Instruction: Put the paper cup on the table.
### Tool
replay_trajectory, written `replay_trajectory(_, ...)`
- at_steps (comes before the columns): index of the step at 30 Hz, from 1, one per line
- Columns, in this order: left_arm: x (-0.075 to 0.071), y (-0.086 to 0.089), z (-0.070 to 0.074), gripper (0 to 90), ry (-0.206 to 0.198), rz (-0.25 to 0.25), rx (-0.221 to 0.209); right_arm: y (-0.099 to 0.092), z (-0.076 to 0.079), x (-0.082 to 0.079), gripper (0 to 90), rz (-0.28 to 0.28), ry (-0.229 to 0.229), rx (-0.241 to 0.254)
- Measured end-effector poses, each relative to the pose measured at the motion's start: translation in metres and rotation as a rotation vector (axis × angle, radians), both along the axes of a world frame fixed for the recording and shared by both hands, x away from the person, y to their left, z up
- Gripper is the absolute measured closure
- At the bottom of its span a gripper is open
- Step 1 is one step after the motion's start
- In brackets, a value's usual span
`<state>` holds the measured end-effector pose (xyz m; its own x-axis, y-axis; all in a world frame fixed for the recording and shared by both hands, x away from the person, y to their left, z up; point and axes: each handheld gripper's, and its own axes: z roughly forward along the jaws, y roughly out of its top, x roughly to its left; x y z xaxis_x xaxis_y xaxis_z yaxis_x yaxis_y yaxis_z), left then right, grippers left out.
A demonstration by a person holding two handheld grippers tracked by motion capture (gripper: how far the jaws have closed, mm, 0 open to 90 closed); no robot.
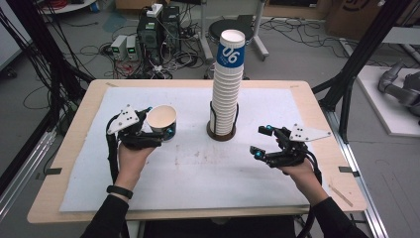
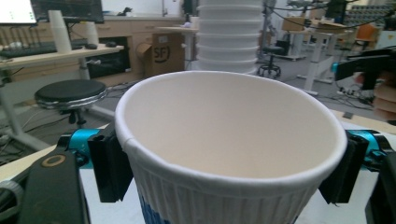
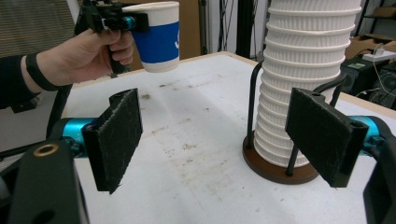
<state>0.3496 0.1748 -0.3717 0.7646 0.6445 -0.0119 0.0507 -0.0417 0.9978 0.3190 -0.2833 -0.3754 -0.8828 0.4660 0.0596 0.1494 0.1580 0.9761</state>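
My left gripper [image 1: 159,127] is shut on a single paper cup [image 1: 162,120], white with a blue band, held upright above the left half of the table. In the left gripper view the cup [image 2: 229,154] sits between both pads [image 2: 109,168], its mouth empty. The right gripper view shows the same cup [image 3: 159,37] lifted off the mat in the far hand. A tall stack of ribbed white cups [image 1: 228,84] stands in a dark round holder [image 1: 221,134] at the table's middle. My right gripper [image 1: 261,141] is open to the right of the stack, nothing between its pads [image 3: 116,137].
A white mat [image 1: 198,163] with faint stains covers the wooden table [image 1: 317,109]. Black wire posts of the holder [image 3: 252,107] rise beside the stack. Beyond the far edge stand a stool [image 1: 237,25], computer boxes and cables on the floor.
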Motion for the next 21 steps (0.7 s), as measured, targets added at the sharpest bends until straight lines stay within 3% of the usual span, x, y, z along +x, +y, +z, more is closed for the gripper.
replay_trajectory(13,0.019,0.014,-0.014,20.5,0.053,0.128,-0.030,0.000,-0.001,0.000,19.5,-0.008,0.005,-0.006)
replay_trajectory(21,0.028,0.016,-0.021,20.6,0.056,0.177,-0.033,0.001,-0.001,0.000,19.5,-0.005,0.002,-0.009)
